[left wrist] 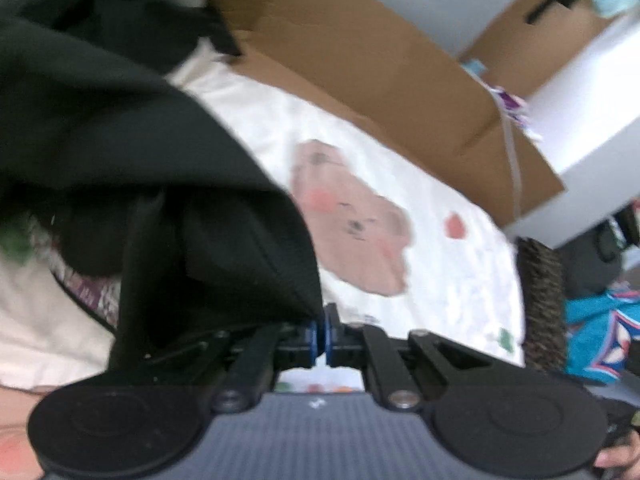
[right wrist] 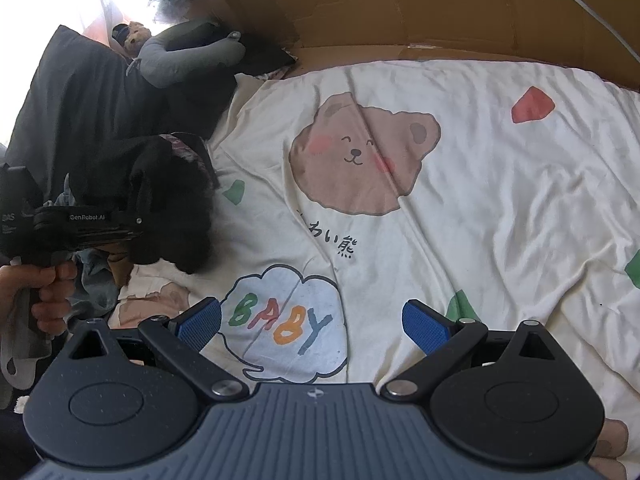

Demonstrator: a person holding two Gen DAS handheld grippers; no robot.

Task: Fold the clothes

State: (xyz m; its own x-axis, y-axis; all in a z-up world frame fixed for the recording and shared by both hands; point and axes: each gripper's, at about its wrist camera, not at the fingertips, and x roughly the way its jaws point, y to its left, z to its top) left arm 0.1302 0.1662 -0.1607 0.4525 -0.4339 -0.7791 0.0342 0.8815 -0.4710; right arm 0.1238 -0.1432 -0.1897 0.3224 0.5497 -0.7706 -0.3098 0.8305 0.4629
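Observation:
My left gripper (left wrist: 320,338) is shut on the edge of a black garment (left wrist: 120,140), which hangs bunched over the left of its view. In the right wrist view the same black garment (right wrist: 168,200) dangles from the left gripper (right wrist: 136,232) at the left, above the cream bear-print bedsheet (right wrist: 500,200). My right gripper (right wrist: 312,326) is open and empty, its blue pads (right wrist: 424,326) wide apart just above the "BABY" cloud print (right wrist: 288,324).
Brown cardboard (right wrist: 400,8) stands along the far side of the bed and shows in the left view (left wrist: 360,60). A dark pillow (right wrist: 80,112) and a grey plush toy (right wrist: 188,56) lie at the head. More clothes (right wrist: 96,280) lie at the left edge; a teal garment (left wrist: 592,340) sits right.

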